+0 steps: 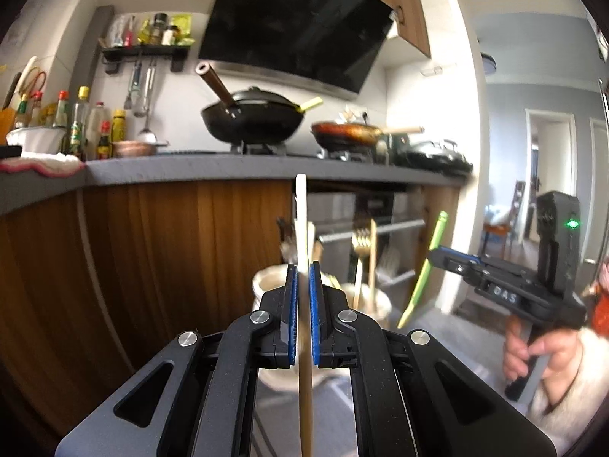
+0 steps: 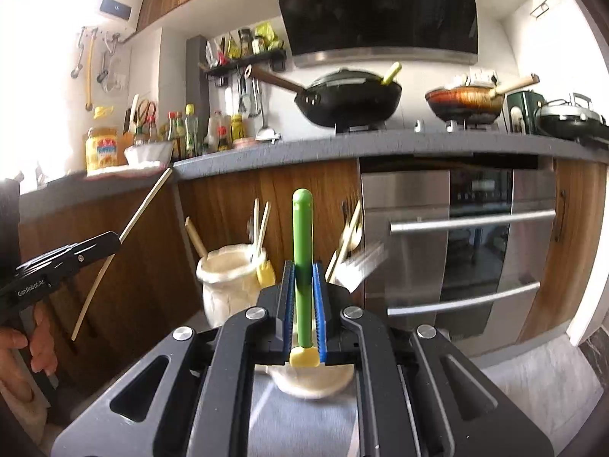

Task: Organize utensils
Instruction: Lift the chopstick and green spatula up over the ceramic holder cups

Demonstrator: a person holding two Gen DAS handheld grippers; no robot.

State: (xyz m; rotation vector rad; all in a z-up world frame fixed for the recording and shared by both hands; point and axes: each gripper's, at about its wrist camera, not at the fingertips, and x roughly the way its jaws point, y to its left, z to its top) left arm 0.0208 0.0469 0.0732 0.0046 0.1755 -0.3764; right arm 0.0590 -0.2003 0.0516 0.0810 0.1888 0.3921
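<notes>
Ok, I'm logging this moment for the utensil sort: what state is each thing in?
left gripper: jaws shut on the pale wooden utensil, held upright
right gripper: jaws shut on the green utensil, held upright
cream jar: upright, utensils standing in it
black wok: on the stove, lidded

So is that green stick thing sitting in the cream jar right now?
No, the green utensil is clamped between the jaws of the right gripper, held upright in front of the cream jar, not in it.
</notes>
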